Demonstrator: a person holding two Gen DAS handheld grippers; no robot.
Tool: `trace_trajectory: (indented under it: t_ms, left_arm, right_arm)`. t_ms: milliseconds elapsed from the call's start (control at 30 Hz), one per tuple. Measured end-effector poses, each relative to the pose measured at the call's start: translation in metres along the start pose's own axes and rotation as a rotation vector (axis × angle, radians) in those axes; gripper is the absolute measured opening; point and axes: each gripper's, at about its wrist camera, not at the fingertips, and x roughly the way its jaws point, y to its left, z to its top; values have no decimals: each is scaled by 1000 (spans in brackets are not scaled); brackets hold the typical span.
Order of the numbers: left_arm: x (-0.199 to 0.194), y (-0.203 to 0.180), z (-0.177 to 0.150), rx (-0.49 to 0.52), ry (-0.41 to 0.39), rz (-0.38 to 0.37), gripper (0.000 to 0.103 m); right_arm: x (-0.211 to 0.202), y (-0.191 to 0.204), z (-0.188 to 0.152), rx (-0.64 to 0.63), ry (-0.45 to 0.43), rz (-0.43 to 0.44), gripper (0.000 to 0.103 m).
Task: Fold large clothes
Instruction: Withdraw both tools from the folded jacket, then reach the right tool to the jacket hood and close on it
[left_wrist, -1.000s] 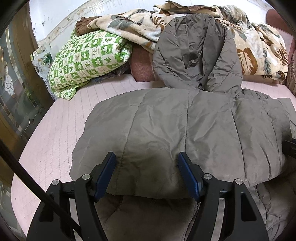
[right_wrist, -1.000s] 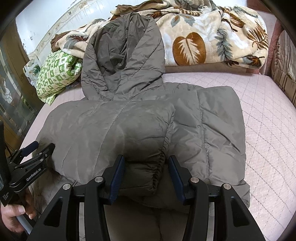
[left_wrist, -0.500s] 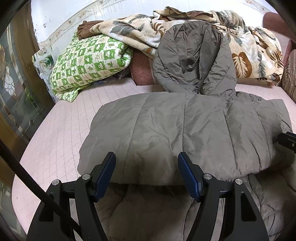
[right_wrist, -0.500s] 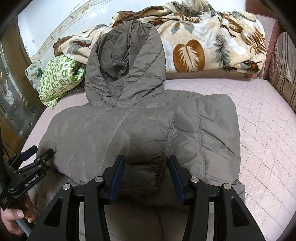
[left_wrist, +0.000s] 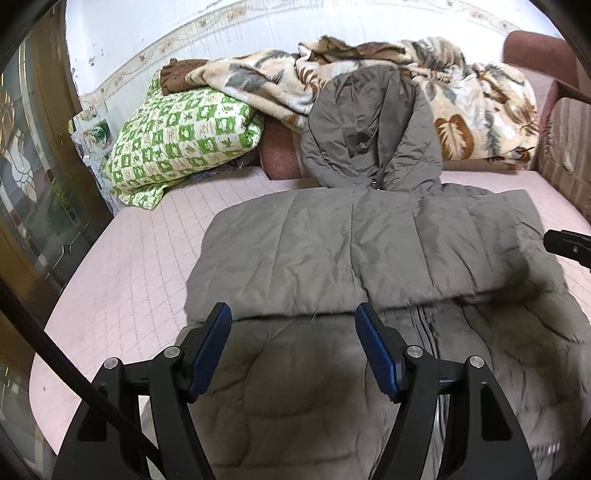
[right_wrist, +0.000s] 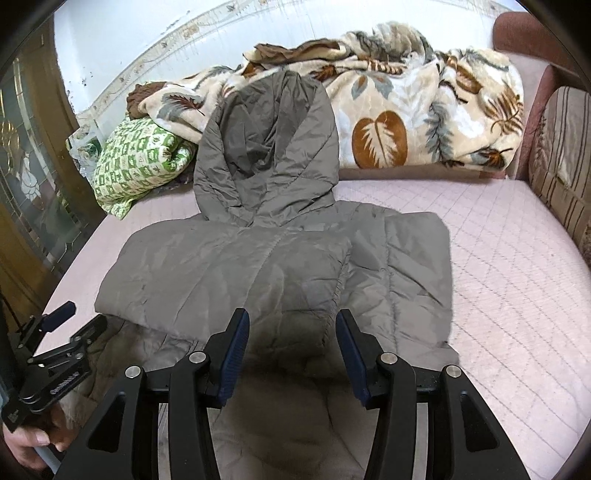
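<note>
A grey-brown hooded puffer jacket (left_wrist: 332, 251) lies flat on the pink quilted bed (left_wrist: 129, 277), with both sleeves folded across its chest. Its hood (left_wrist: 369, 129) leans up against the bedding pile. My left gripper (left_wrist: 293, 317) hovers open over the jacket's lower half, just short of the folded sleeve's edge, with nothing between its blue pads. In the right wrist view the jacket (right_wrist: 258, 266) shows a gathered cuff near the middle. My right gripper (right_wrist: 291, 321) is open just short of that cuff and holds nothing. The left gripper (right_wrist: 55, 332) shows at the left edge, held by a hand (right_wrist: 26, 443).
A green checked pillow (left_wrist: 184, 136) and a leaf-print blanket (left_wrist: 480, 110) are piled along the wall behind the hood. A striped cushion (right_wrist: 561, 155) stands at the bed's right side. A glass-panelled door (left_wrist: 29, 184) is on the left. Bare mattress (right_wrist: 517, 277) lies right of the jacket.
Both grippers have drawn back and upward from the jacket. The folded sleeve and the cuff that lay between the fingers now lie just ahead of the fingertips. The jacket has stayed put.
</note>
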Motion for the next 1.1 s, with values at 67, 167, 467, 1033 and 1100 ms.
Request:
trace_trajectory:
  t_ms: [67, 167, 467, 1033, 1100]
  left_arm:
    - [-8, 11, -6, -6, -10, -11, 71]
    - [-13, 34, -7, -45, -19, -35, 72]
    - [28, 68, 30, -182, -42, -153, 72]
    - [57, 49, 24, -90, -39, -253, 72]
    - [61, 48, 26, -94, -40, -263, 72]
  right_arm:
    - [-10, -2, -7, -10, -5, 4, 52]
    - [-27, -5, -21, -16, -17, -3, 52]
    - [-80, -10, -12, 104, -20, 78, 57]
    - [57, 3, 278, 67, -54, -94, 66]
    - [84, -1, 290, 67, -38, -105, 66]
